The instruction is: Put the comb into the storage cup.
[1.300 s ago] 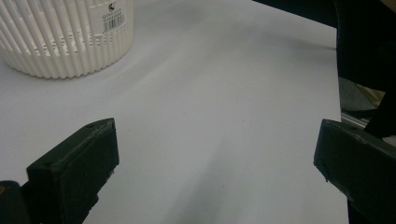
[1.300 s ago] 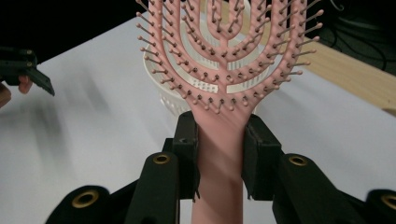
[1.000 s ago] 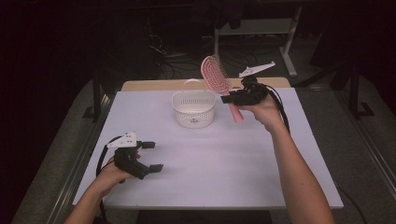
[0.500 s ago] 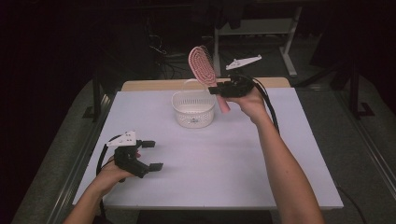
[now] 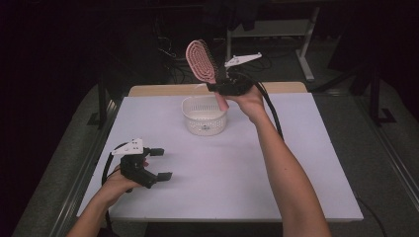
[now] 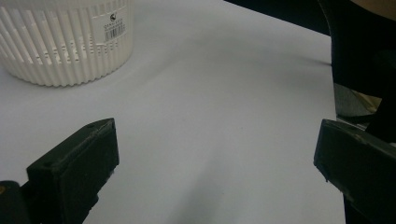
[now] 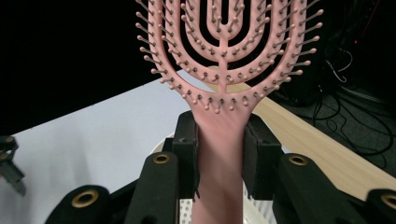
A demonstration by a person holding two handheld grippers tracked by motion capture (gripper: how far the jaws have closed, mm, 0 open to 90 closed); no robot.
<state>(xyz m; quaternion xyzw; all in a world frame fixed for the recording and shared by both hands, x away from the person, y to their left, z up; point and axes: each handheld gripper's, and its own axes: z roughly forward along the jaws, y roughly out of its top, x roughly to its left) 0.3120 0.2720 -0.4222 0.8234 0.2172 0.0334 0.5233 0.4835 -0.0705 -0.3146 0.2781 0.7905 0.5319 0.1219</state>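
The right tongs (image 5: 217, 88) are gripping the pink hairbrush (image 5: 201, 60) above the white basket (image 5: 204, 116), drop pending, while the left tongs (image 5: 159, 164) are resting wide open.

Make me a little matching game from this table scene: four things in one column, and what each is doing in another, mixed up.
Things:
1. hairbrush
2. basket
3. left gripper
4. right gripper

States:
A. jaws wide open, low over the white table
B. white, standing on the table
C. pink, held up in the air
D. clamped on a handle

Pairs: 1-C, 2-B, 3-A, 4-D
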